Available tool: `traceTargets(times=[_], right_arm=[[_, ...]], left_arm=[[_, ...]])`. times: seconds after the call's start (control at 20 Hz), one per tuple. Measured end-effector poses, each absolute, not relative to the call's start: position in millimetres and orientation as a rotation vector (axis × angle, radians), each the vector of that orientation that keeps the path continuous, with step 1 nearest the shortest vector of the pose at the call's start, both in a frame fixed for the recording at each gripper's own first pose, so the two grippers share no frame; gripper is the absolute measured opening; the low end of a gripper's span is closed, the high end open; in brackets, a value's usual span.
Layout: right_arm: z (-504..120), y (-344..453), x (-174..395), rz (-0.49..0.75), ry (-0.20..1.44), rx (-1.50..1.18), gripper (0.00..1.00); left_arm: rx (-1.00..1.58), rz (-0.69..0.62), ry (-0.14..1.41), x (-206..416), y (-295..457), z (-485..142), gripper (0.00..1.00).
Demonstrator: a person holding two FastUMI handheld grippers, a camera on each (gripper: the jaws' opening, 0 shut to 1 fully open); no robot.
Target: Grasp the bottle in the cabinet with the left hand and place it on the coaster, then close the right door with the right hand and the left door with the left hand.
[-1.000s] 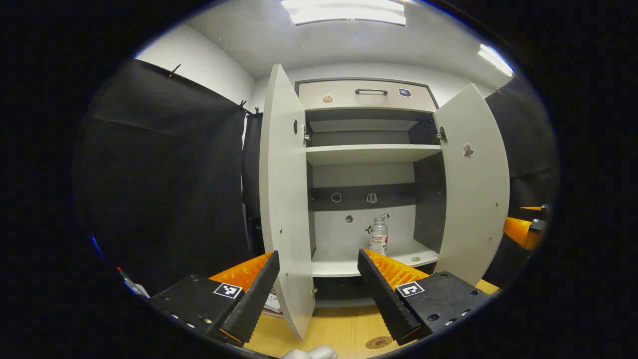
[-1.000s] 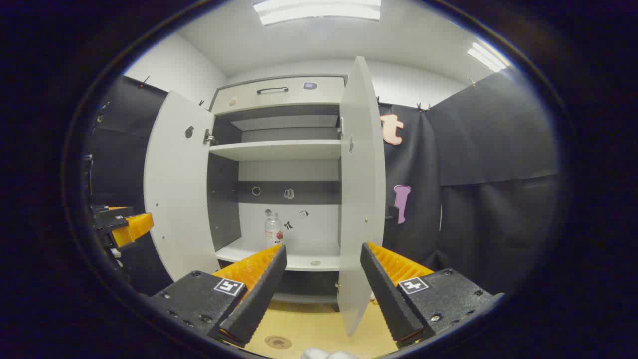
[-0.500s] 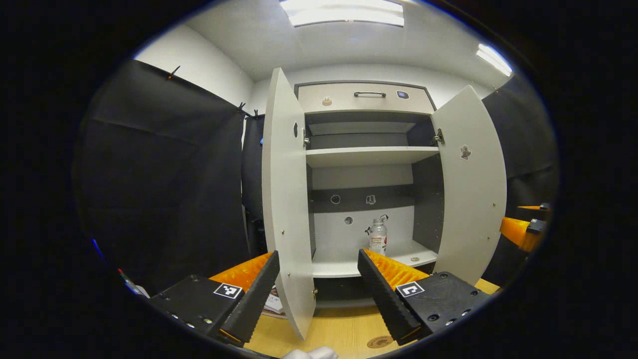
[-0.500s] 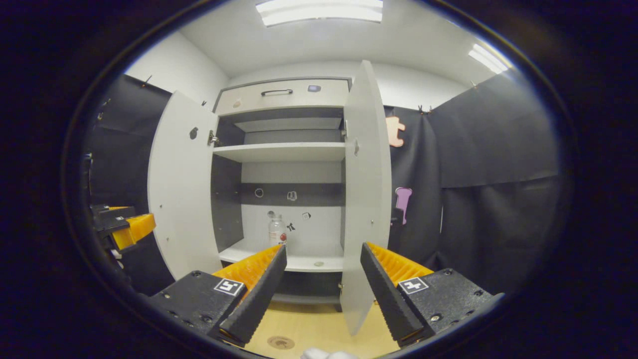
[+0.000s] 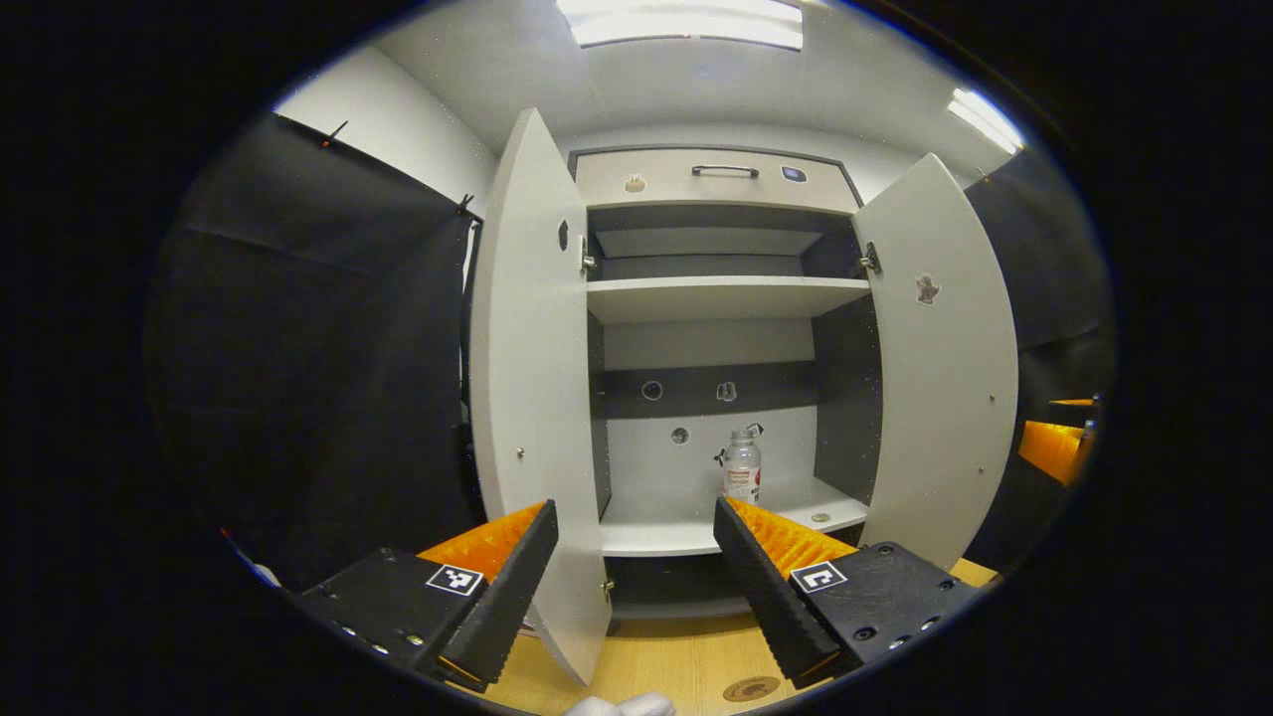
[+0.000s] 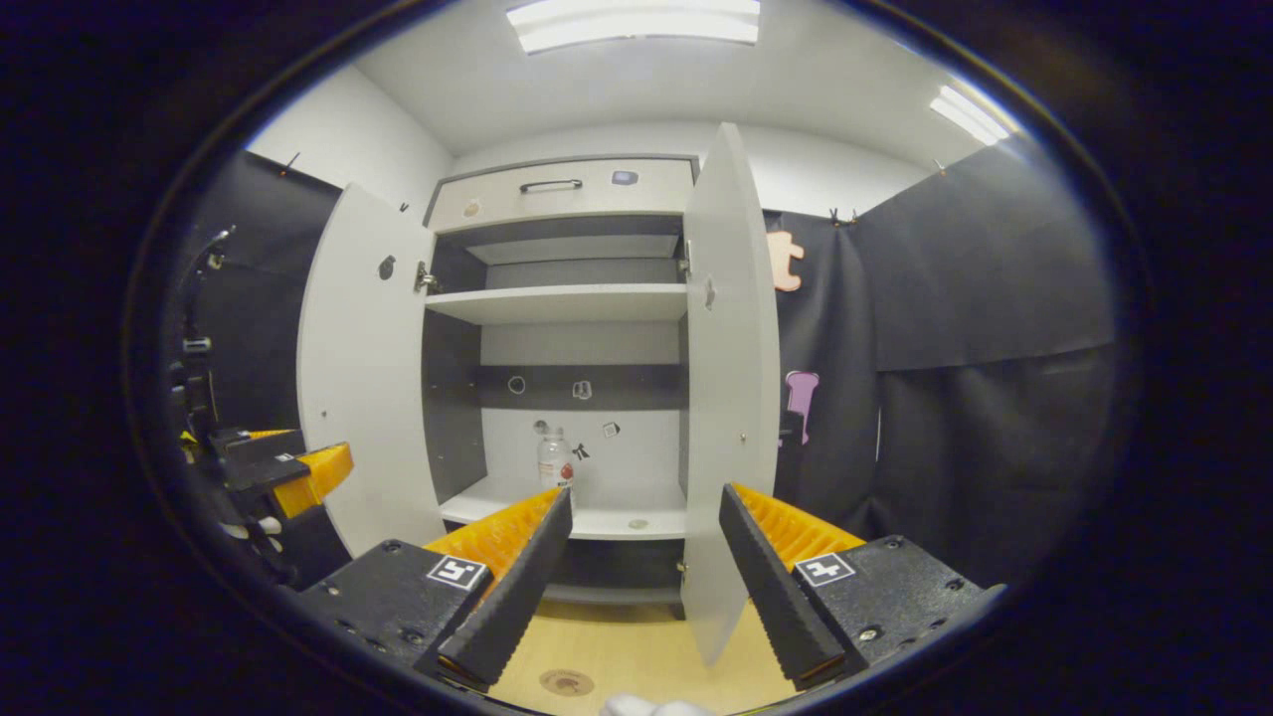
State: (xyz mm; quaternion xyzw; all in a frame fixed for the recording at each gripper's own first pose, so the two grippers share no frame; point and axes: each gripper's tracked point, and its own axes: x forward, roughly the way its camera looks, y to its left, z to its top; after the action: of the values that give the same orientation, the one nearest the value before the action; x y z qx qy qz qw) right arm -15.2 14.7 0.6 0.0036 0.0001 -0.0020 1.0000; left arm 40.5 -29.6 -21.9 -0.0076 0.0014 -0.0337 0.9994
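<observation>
We hold both hand-held grippers, left (image 5: 632, 557) and right (image 6: 644, 542), open and empty; the bottle (image 5: 742, 467) stands at 12 o'clock inside the open cabinet (image 5: 716, 298).

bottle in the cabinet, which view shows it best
The left gripper view: the bottle stands on the bottom shelf nearly whole, cap to label, just above the tip of that claw's right finger. In the right gripper view the bottle looks smaller, and its base is hidden behind a finger.
</observation>
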Motion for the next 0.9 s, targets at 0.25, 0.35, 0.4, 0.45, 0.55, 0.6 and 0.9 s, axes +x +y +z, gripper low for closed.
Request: traceTargets(times=[0.25,0.35,0.4,0.45,0.55,0.6,0.9], right_arm=[[5,4,-17,0.006,0.006,-0.015,0.98],[5,-2,-16,0.007,0.018,-0.019,0.98],[5,-5,-16,0.004,0.023,-0.023,0.98],[6,-10,-15,-0.001,0.026,-0.031,0.98],[6,-18,-14,-0.015,0.036,-0.049,0.98],[4,-22,-13,-0.019,0.042,-0.053,0.98],[0,-35,-10,-0.055,0.072,-0.049,0.98]], left_arm=[[-0.057,-0.115,0.021,98,-84,-44,0.96],[-0.053,-0.135,0.011,126,-108,-51,0.96],[-0.054,-0.147,0.002,141,-120,-54,0.96],[-0.053,-0.153,0.006,156,-133,-60,0.96],[-0.053,-0.160,0.002,187,-154,-68,0.96],[-0.054,-0.158,0.003,203,-164,-73,0.96],[-0.023,-0.152,0.013,288,-203,-97,0.96]])
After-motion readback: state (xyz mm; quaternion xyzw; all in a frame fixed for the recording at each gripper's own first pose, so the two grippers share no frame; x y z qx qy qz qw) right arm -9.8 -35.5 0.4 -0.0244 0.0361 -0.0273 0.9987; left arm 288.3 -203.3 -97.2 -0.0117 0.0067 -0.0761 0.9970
